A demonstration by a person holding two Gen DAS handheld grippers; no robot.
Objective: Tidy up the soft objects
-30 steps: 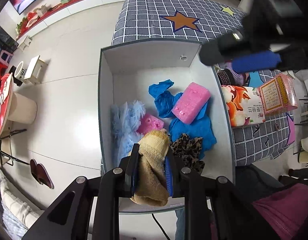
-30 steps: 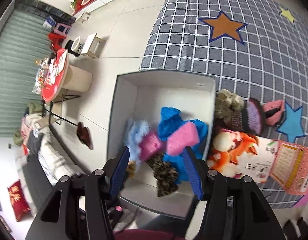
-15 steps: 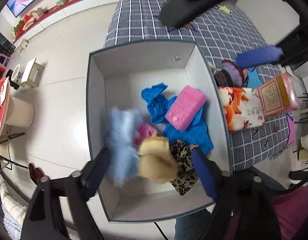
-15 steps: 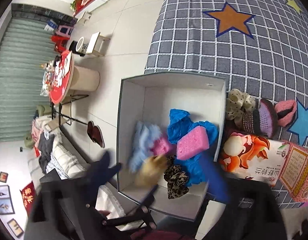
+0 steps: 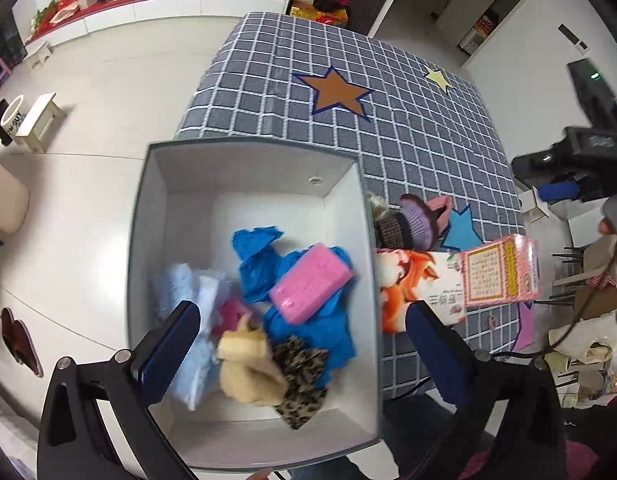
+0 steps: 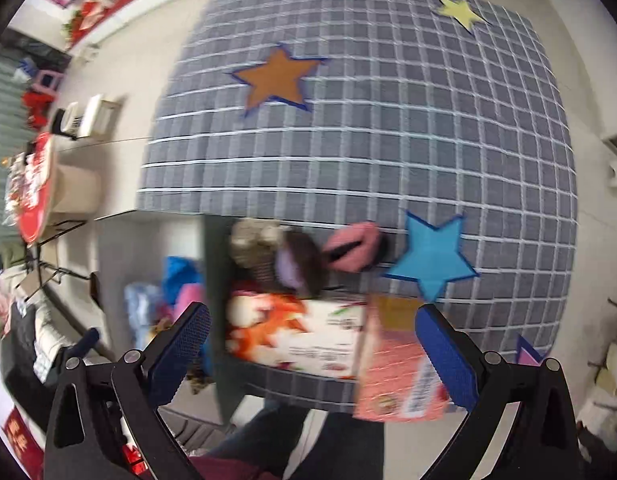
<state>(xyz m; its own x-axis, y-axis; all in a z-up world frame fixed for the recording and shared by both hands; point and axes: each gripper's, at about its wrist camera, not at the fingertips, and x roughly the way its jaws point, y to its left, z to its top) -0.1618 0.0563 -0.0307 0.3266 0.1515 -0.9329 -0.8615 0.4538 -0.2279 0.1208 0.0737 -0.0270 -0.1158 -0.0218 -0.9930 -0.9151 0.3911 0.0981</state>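
Lying in the near half of the white box (image 5: 348, 216), the soft things are heaped together: a tan cloth (image 5: 248, 364) touching a leopard-print piece (image 5: 300, 376), blue fabric (image 5: 264, 260) under a pink sponge (image 5: 310, 284), and a pale blue fluffy piece (image 5: 188, 312) against the left wall. The far half of the box floor is bare white. The left hand-held gripper (image 5: 304, 356) hangs over the heap with its jaws spread wide and nothing between them. Just outside the box's right wall, more soft pieces sit on the checked worktop (image 6: 388, 140): a purple knit item (image 5: 418, 224) and a pink one (image 6: 352, 244), beside an orange printed packet (image 6: 292, 332) and a pink box (image 5: 500, 276) at the worktop's near edge. The right hand-held gripper (image 6: 312, 352) is over that edge, jaws wide and holding nothing. Beyond lies open checked cloth with star patches.
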